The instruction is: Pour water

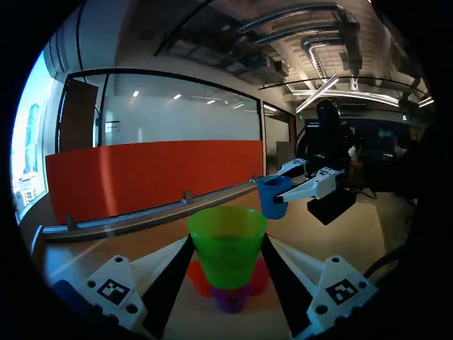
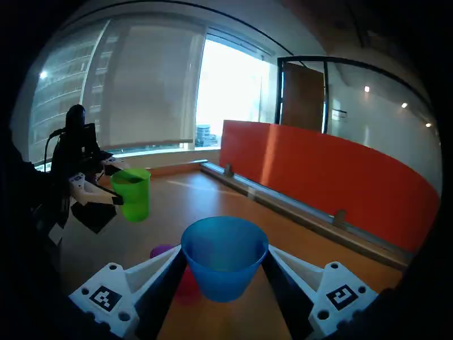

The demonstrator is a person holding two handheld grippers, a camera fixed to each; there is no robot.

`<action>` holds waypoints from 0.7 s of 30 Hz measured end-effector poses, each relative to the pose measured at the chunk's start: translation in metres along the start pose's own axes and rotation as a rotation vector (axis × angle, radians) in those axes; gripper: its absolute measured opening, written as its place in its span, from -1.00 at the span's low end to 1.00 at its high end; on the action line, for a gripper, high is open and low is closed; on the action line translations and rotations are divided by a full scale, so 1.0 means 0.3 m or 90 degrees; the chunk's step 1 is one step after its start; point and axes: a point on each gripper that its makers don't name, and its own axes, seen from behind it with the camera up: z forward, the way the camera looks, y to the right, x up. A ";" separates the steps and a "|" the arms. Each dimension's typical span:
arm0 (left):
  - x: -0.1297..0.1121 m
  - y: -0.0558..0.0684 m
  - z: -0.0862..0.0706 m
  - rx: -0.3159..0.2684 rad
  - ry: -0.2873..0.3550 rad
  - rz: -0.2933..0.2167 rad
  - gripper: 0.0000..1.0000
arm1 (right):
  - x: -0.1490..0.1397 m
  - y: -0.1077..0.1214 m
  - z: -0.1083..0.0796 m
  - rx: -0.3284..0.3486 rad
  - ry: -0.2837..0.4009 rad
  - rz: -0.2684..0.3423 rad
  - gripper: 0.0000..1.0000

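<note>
Here the left gripper (image 1: 227,241) is clenched on a green cup (image 1: 227,258): one finger presses on each side of it, below the rim. The cup stands upright and is lifted above the wooden table (image 1: 362,238). I cannot tell whether water is inside it. Under this cup, on the table surface, a red cup (image 1: 197,277) and a purple cup (image 1: 231,299) stand close together, and from this angle the green cup partly covers both. In the same way the right gripper (image 2: 225,250) is grasping a blue cup (image 2: 225,266), with its two fingers against the sides of the cup. This cup is also upright and in the air over the table. In the left gripper view the blue cup is farther off and to the right of the green one, and the two cups are apart, not touching. An orange partition (image 1: 153,175) runs along the far edge of the table on a grey rail (image 1: 170,211). Behind the table there are large windows (image 2: 232,90) with bright daylight.
</note>
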 end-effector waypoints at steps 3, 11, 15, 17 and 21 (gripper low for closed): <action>-0.001 -0.013 -0.005 0.005 -0.002 -0.001 0.66 | -0.010 0.004 -0.006 -0.002 0.000 0.000 0.79; -0.015 -0.043 -0.017 0.017 -0.008 0.001 0.66 | -0.031 0.018 -0.022 -0.007 0.004 0.006 0.79; -0.022 -0.054 -0.022 0.021 -0.012 0.001 0.66 | -0.040 0.022 -0.027 -0.008 0.004 0.008 0.79; -0.028 -0.060 -0.025 0.024 -0.014 0.002 0.66 | -0.044 0.022 -0.028 -0.008 0.004 0.009 0.79; -0.033 -0.068 -0.029 0.026 -0.018 0.004 0.67 | -0.045 0.025 -0.033 -0.009 0.007 0.010 0.79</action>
